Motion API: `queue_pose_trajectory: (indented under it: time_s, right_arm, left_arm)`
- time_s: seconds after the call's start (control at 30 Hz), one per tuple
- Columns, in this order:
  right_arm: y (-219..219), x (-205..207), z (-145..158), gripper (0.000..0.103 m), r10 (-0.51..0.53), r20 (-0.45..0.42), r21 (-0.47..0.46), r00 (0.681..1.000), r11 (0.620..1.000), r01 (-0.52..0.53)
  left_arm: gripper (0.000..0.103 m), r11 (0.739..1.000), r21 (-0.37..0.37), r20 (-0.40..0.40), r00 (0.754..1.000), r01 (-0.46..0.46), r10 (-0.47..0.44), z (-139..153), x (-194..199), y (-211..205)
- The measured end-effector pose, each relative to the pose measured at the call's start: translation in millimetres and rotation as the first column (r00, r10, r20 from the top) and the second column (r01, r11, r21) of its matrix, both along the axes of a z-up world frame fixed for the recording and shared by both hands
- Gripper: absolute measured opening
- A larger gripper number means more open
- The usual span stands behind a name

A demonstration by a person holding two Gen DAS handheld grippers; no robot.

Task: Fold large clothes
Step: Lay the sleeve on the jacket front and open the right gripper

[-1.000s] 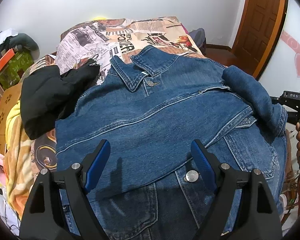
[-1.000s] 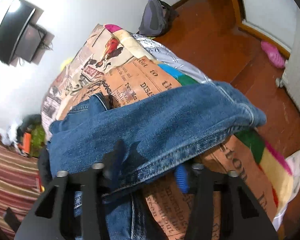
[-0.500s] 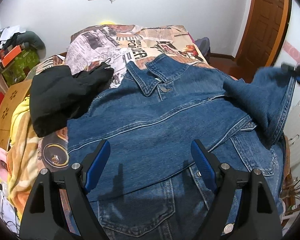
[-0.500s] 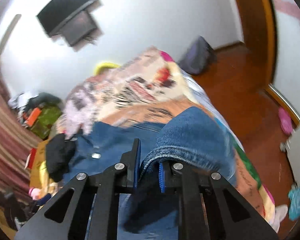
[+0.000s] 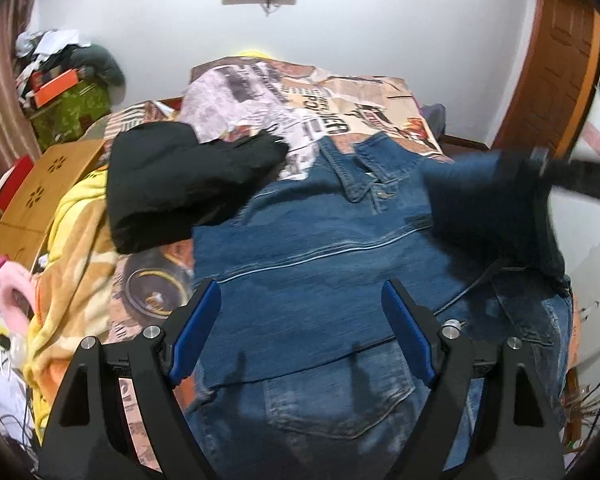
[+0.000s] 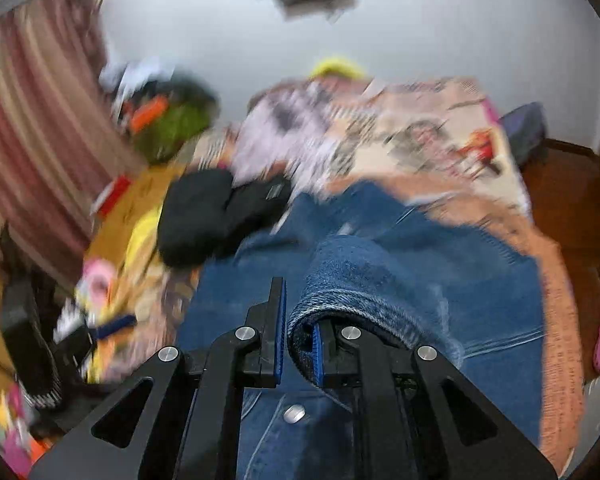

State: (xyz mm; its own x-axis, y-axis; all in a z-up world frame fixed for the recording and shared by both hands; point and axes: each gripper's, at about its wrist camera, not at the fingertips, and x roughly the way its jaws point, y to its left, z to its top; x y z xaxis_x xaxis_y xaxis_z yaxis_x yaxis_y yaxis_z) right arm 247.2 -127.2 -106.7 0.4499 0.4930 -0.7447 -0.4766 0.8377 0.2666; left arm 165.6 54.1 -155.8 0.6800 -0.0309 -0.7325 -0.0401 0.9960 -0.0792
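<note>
The right hand-held gripper (image 6: 298, 344) is clenched on the cuff end of the one denim sleeve (image 6: 364, 280) that is lifted, holding it above the body of the denim jacket (image 5: 320, 280); in the left view that sleeve hangs blurred over the jacket's right shoulder. The left hand-held gripper (image 5: 300, 332) hovers released, jaws spread wide and holding nothing, above the jacket's lower front. The jacket lies spread on the bed (image 5: 360, 92), collar toward the far wall, one band of denim already crossing its chest, which I read as the other sleeve folded in. So the fold looks early: this sleeve must still be laid across, then the body doubled over. Counted: one jacket, two grippers, one black garment (image 5: 180, 184) just beside the jacket's left shoulder, one yellow blanket (image 5: 76, 248) at the bed's left edge.
</note>
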Motion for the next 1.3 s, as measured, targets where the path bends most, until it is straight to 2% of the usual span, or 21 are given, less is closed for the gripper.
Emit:
queue_pose_trajectory:
  time_s: [0.13,0.33,0.5,0.6,0.67,0.73,0.87,1.0,1.13,1.3]
  right_arm:
    - [28,-13,-38,0.010,0.103,-0.100,-0.105,0.990,0.988,-0.114]
    - [28,-21,-70,0.014,0.148,-0.206,-0.156,0.967,0.971,-0.182]
    - [19,-22,-74,0.017,0.135,-0.252,-0.148,0.958,0.973,-0.176]
    - [10,-23,-68,0.027,0.124,-0.284,-0.125,0.951,0.978,-0.165]
    - [-2,-25,-59,0.040,0.118,-0.265,-0.094,0.957,0.984,-0.148]
    - [-14,-29,-49,0.045,0.096,-0.227,-0.086,0.969,0.989,-0.119]
    - [-44,-31,-30,0.048,0.049,-0.172,-0.056,0.984,0.997,-0.059]
    - [-77,-31,-12,0.048,-0.062,-0.059,-0.100,0.996,0.993,0.056]
    - [-108,-31,-1,0.049,-0.168,0.025,-0.142,0.985,0.975,0.170]
    - [-141,-27,-3,0.050,-0.278,0.059,-0.166,0.959,0.944,0.284]
  left_arm:
    - [0.082,1.000,-0.009,-0.012,0.999,-0.030,0.030,-5,-8,14]
    - [0.082,0.999,-0.015,-0.031,0.999,-0.043,0.043,-11,-13,18]
    - [0.082,1.000,-0.004,-0.035,0.999,-0.022,0.022,-9,-13,8]
    - [0.082,1.000,0.005,-0.031,1.000,-0.002,0.002,-5,-11,-1]
    - [0.082,1.000,0.008,-0.028,1.000,0.015,-0.014,-2,-10,-8]
    - [0.082,0.999,0.020,-0.023,0.999,0.032,-0.032,2,-8,-16]
    - [0.082,0.996,0.043,-0.010,0.997,0.080,-0.079,10,-3,-37]
    - [0.082,0.989,0.061,-0.005,0.991,0.134,-0.134,16,5,-60]
    - [0.082,0.976,0.081,-0.005,0.980,0.201,-0.201,17,13,-88]
    - [0.082,0.958,0.097,-0.039,0.963,0.271,-0.268,7,22,-122]
